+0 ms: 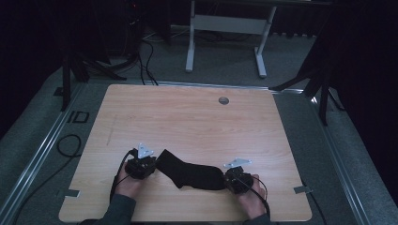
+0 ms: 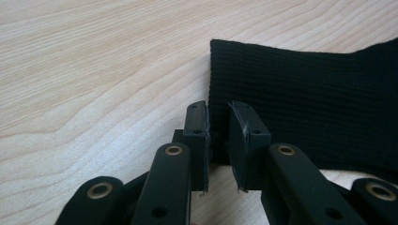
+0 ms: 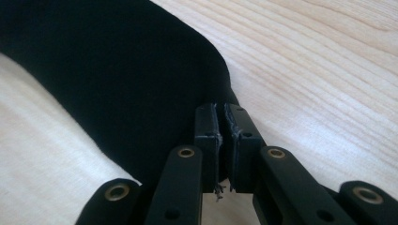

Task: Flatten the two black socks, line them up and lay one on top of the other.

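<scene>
A black sock (image 1: 190, 172) was laid flat on the wooden table (image 1: 197, 117), near the edge closest to the person, and was held at both ends, apparently so that it could be stretched out or straightened. At the sock's ribbed cuff end, the left gripper (image 2: 218, 136) was seen with its jaws slightly parted, a narrow gap left between the pads (image 2: 241, 140); the cuff's corner appeared to sit in or just behind that gap, and whether the cloth was actually caught could not be told. At the sock's opposite, rounded end, the right gripper (image 3: 221, 140) was seen with its jaws pressed almost together, the edge of the fabric seemingly pinched between them. In the high view, the left gripper (image 1: 139, 166) was set touching the sock's left end and the right gripper (image 1: 238, 180) touching its right end, with a hand (image 1: 126, 183) behind each. The low, opposed placement was judged to suit a pull along the sock's length. No container was seen near the sock; a small grey round fitting (image 1: 224, 100) was set into the table well beyond the sock, toward the far edge.
</scene>
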